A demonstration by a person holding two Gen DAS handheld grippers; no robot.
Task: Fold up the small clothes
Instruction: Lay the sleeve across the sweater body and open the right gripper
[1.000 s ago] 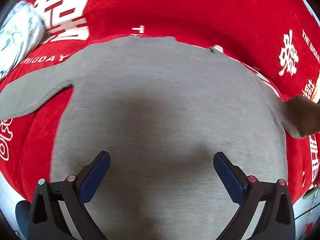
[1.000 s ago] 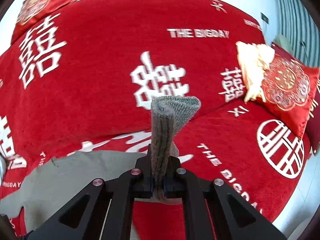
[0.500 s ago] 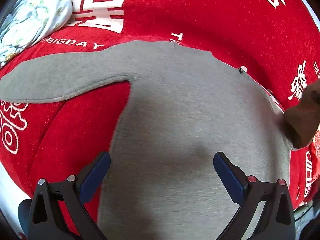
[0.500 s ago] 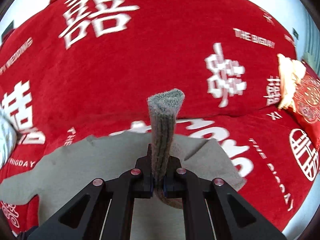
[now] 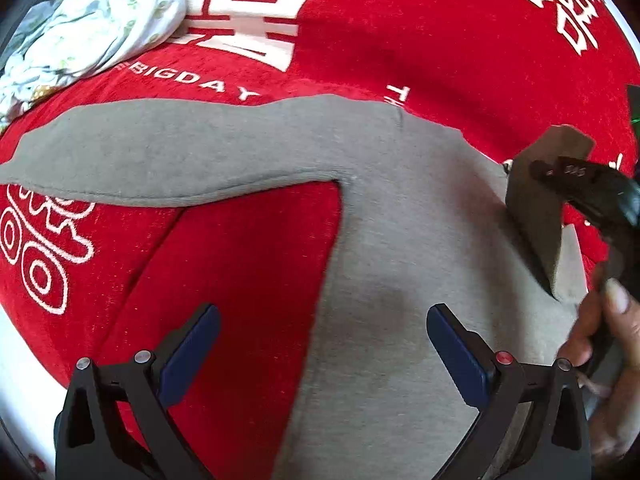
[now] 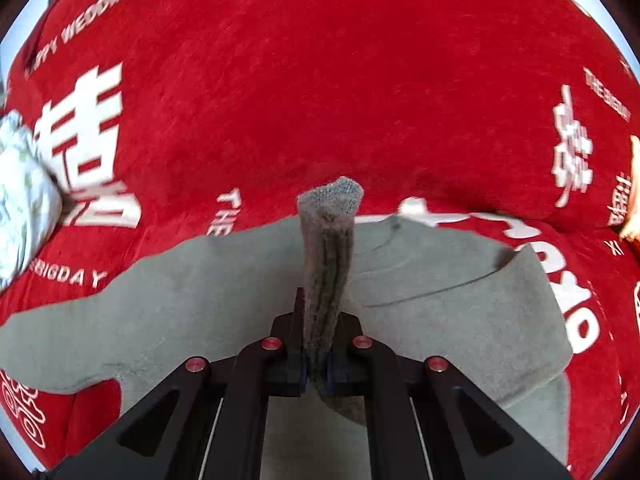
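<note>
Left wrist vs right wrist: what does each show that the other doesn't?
Only left wrist: the open left tongs with nothing between them, hovering over the shirt body, the right tongs seen side-on, and a hand gripping their handle.

Only right wrist: the right tongs shut on the ribbed sleeve cuff, the folded-in right sleeve, and a fringed cushion edge.

Both: the grey long-sleeved shirt spread on the red blanket, its left sleeve still outstretched, and the floral cloth bundle.
</note>
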